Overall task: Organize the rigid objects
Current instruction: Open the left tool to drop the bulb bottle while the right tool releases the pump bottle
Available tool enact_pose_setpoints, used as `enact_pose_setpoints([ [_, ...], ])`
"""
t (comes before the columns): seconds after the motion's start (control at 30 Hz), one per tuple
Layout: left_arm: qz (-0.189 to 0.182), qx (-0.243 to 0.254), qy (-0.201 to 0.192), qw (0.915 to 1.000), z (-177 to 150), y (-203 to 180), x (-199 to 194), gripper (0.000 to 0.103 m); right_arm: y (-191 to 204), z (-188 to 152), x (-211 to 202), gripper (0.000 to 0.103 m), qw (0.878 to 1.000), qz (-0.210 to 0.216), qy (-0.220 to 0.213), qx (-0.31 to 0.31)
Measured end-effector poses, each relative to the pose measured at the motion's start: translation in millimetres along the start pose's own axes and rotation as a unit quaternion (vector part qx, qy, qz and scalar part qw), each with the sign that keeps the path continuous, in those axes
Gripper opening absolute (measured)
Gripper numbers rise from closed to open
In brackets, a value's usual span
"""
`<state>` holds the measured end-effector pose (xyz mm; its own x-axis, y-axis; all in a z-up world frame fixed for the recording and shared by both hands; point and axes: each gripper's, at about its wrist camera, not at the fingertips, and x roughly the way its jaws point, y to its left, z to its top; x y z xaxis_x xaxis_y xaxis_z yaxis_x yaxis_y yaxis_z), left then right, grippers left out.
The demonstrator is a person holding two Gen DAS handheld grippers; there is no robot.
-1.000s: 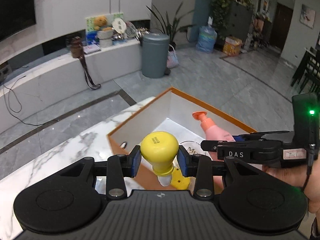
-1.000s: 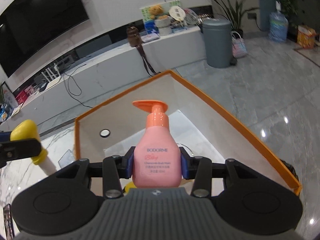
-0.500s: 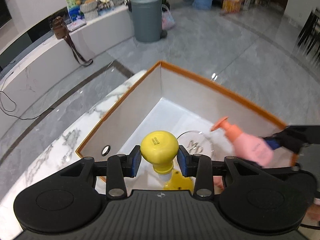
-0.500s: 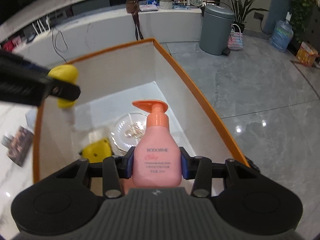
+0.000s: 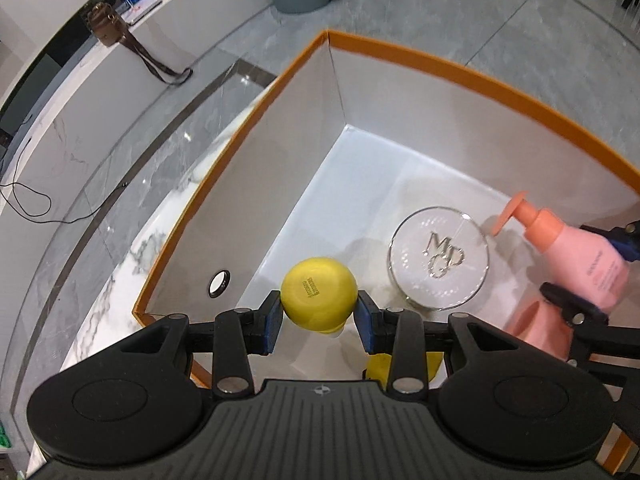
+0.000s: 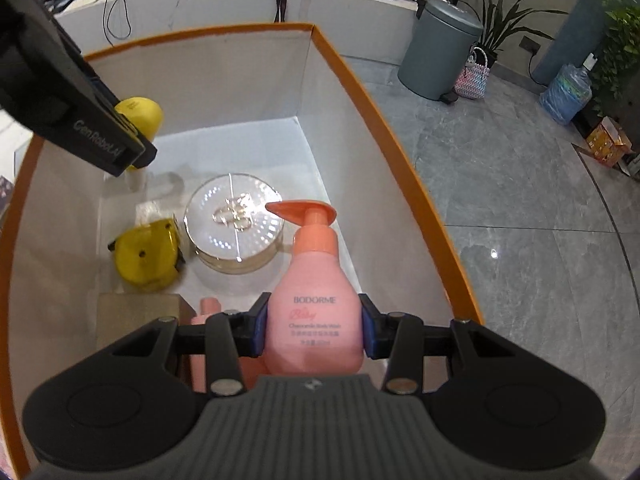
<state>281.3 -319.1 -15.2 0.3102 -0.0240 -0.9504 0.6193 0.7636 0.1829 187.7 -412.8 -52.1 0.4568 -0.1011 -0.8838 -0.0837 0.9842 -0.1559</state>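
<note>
While the left gripper (image 5: 319,316) clamps a yellow bottle (image 5: 318,298) above the near-left corner of the orange-rimmed box (image 5: 448,65), a yellow tape measure (image 6: 146,255) and a round clear case (image 6: 236,224) lie side by side on the box floor. Farther right, the right gripper (image 6: 314,332) is closed around a pink pump bottle (image 6: 314,312), held inside the box, just beside the case.

Box's far corner (image 5: 352,148) looks free; round case (image 6: 236,226) blocks the middle.
</note>
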Motion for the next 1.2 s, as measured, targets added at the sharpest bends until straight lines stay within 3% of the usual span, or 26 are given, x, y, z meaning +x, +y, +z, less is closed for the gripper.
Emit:
enact_pose_setpoints([
  [0.33, 0.010, 0.033, 0.046, 0.9983, 6, -6, 19, 0.043, 3, 2, 9, 0.042, 1.000, -0.014, 0.016, -0.010],
  [0.43, 0.011, 0.034, 0.046, 0.9983, 7, -6, 21, 0.046, 5, 4, 7, 0.048, 1.000, -0.013, 0.011, -0.004],
  [0.5, 0.014, 0.044, 0.037, 0.9982, 7, -8, 21, 0.048, 6, 5, 6, 0.048, 1.000, -0.010, 0.008, -0.003],
  [0.57, 0.020, 0.053, 0.031, 0.9979, 8, -9, 23, 0.060, 7, 6, 4, 0.048, 1.000, -0.008, 0.004, -0.002],
  [0.7, 0.036, 0.060, 0.027, 0.9972, 7, -13, 26, 0.074, 9, 7, 3, 0.049, 1.000, -0.005, -0.002, 0.002],
  [1.2, -0.006, -0.011, -0.046, 0.9989, -4, 20, -15, 0.074, 13, 8, -10, 0.050, 1.000, -0.016, -0.020, 0.011],
])
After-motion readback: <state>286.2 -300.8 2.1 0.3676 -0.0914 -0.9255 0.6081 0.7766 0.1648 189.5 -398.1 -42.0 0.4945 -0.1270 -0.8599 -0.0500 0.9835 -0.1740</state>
